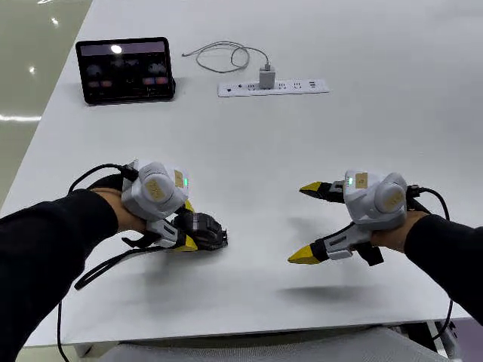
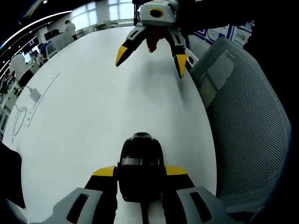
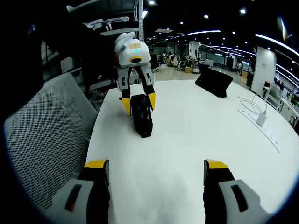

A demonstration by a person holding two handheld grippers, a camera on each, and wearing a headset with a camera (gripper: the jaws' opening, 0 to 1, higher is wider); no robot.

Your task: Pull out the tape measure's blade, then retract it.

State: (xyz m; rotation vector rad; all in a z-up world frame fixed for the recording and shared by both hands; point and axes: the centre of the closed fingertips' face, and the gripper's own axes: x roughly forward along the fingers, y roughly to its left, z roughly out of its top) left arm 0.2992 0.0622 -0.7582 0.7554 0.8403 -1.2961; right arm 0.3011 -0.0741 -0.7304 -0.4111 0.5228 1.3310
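The left gripper [image 1: 187, 235] has its fingers clamped on the black tape measure [image 2: 141, 163], which rests on the white tabletop [image 1: 302, 128]. The right gripper [image 3: 155, 164] hovers well apart from it, fingers [image 3: 96, 170] spread wide, facing the case. No blade looks drawn out yet. The likely risks are that the blade's hook is small, so the fingers may slip off and let it snap back, or that a hard pull twists the case from the left grip.
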